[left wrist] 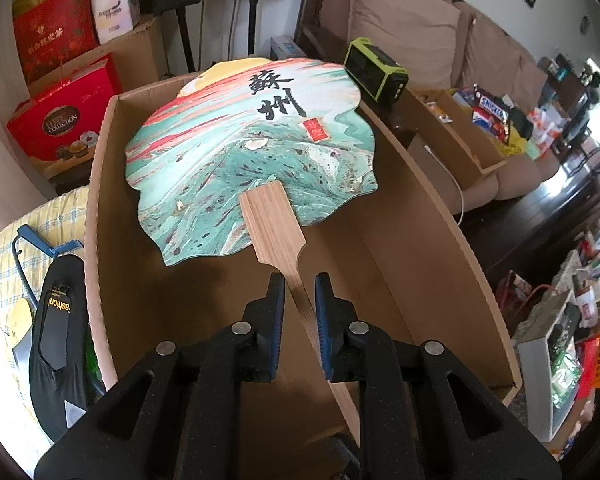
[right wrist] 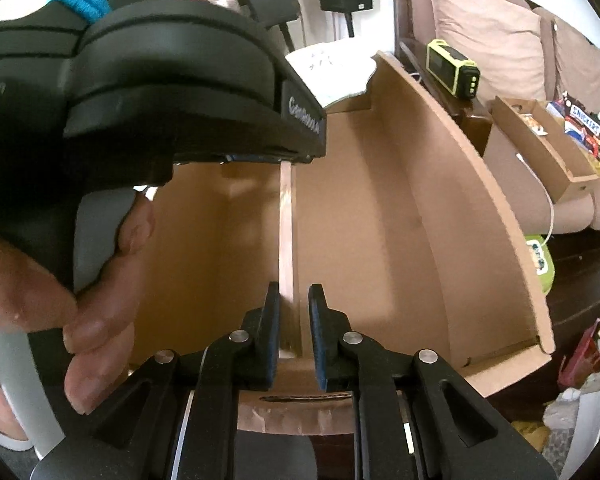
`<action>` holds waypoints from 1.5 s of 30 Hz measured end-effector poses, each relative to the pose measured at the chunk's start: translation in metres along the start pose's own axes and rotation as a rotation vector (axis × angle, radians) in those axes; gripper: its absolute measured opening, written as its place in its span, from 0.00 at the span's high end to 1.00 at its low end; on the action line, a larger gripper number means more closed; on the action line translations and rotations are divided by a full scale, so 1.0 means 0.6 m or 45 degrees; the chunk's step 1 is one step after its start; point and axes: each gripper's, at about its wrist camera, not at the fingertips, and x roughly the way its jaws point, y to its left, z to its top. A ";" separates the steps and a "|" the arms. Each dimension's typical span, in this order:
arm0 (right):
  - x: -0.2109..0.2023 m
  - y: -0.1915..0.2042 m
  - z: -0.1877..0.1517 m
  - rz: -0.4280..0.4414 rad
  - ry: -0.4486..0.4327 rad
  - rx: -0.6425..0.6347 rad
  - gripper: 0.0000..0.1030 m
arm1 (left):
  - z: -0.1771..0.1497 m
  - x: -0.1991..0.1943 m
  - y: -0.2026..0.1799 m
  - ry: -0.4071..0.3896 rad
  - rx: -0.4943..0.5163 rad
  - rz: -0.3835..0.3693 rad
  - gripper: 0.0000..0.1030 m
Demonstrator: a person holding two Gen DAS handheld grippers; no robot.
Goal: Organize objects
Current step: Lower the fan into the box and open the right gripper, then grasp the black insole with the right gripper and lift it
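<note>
A scalloped fan (left wrist: 240,152) with green, red and white marbling and black characters hangs over the open cardboard box (left wrist: 100,200). Its wooden handle (left wrist: 276,232) runs down between the pads of my left gripper (left wrist: 298,280), which is shut on it. In the right wrist view the same handle (right wrist: 287,232) stands edge-on between the jaws of my right gripper (right wrist: 294,290), shut on its lower end inside the box (right wrist: 480,200). The left gripper's black body (right wrist: 180,100) and the hand (right wrist: 100,300) holding it hide most of the fan head; only a pale scalloped corner (right wrist: 332,76) shows.
A green-and-black device (left wrist: 376,74) sits beyond the box on dark furniture. A smaller cardboard tray of snacks (left wrist: 488,116) rests on the beige sofa (left wrist: 420,20). Red gift boxes (left wrist: 60,120) stand at the left, and a black labelled item (left wrist: 58,320) lies beside the box.
</note>
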 end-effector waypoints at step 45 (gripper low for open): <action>-0.053 0.165 0.015 -0.006 -0.167 -0.159 0.20 | -0.196 -0.228 0.368 -0.292 -0.203 0.215 0.03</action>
